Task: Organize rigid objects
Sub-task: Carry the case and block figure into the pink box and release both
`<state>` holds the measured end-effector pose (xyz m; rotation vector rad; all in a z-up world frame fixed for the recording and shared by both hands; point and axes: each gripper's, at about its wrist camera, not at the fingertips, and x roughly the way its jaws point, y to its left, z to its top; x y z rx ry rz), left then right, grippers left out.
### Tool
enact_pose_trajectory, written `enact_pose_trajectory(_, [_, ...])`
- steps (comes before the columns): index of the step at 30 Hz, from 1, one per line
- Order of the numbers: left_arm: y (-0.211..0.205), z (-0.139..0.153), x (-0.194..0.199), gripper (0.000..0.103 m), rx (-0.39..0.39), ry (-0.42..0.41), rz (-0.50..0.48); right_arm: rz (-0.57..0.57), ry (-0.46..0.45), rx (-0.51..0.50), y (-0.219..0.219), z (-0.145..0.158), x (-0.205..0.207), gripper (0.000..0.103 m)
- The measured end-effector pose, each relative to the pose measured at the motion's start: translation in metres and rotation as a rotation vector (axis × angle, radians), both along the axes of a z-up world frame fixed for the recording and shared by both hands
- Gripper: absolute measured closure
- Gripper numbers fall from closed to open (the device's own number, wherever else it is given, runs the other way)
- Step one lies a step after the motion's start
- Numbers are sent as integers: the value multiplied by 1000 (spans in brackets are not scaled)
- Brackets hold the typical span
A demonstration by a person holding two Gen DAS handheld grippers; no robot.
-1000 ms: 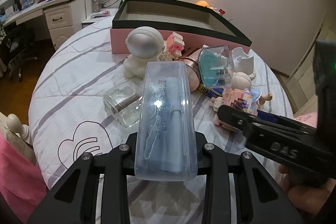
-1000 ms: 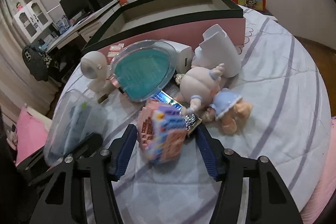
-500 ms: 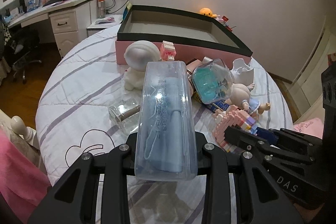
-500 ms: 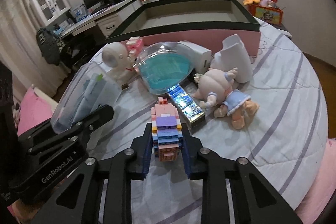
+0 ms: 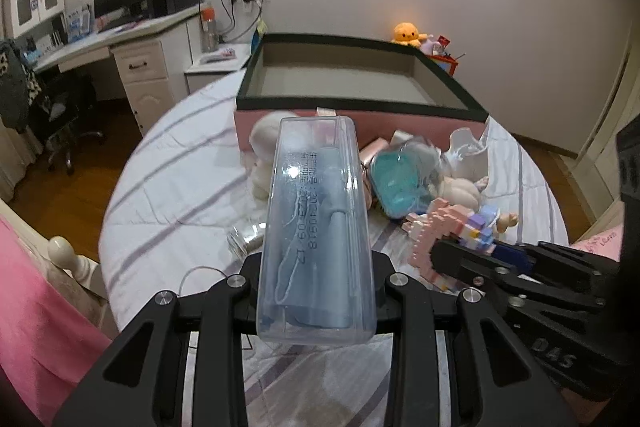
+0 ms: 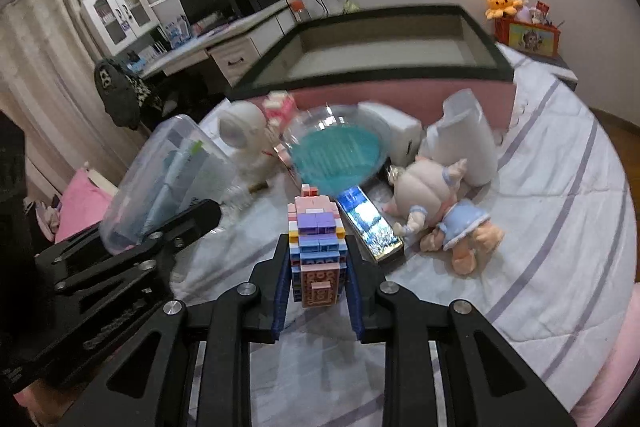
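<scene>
My left gripper (image 5: 316,283) is shut on a clear plastic case (image 5: 316,219) with a blue item inside, held above the bed. My right gripper (image 6: 318,291) is shut on a pink, purple and blue brick figure (image 6: 318,251), also lifted; the figure shows in the left wrist view (image 5: 452,231). The open pink box with a dark rim (image 5: 360,103) stands behind the pile, and its rim shows in the right wrist view (image 6: 492,47). The clear case also shows at the left of the right wrist view (image 6: 168,179).
On the striped bed cover (image 6: 560,195) lie a white astronaut figure (image 6: 244,135), a teal round case (image 6: 340,155), a doll in blue (image 6: 444,211), a white vase-like piece (image 6: 468,139), a shiny flat box (image 6: 368,223) and a small glass bottle (image 5: 244,239). A desk (image 5: 120,39) stands far left.
Both grippers have risen and moved toward the box. The right gripper closed on the brick figure a second ago and has lifted it off the bed.
</scene>
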<state>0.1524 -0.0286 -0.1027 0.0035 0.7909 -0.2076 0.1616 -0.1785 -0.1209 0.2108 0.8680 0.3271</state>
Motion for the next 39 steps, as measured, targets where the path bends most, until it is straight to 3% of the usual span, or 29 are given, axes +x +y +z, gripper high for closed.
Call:
enact_pose_trajectory(10, [5,61,12,71,-39,-134,-3,-29,-161,-30,-11,70,7,78])
enact_pose_trajectory(14, [4,85,41,71,-47,-191,8,-55,-211,-72,-17,92,31,78])
enact_pose_trajectory(18, [-2,94,84,71,-63,-192,6,-80,-229,-113,-22,104,72,78])
enact_pose_trajectory(23, [-13,80,141,71,-51,-140,7,-99,-192,-144,-27,94,127,78])
enact_pose_trajectory(30, [-38,34,209,71,4,-17,-14,-111,-63,-167,-33,44,189,78])
enact_pose_trajectory(36, [-52,-5,241,71,11,110,-39,-115,32,-181,-40,13,216,78])
enact_pose_trajectory(39, [-57,-6,244,69,21,123,-45,-105,55,-193,-40,9,219,78])
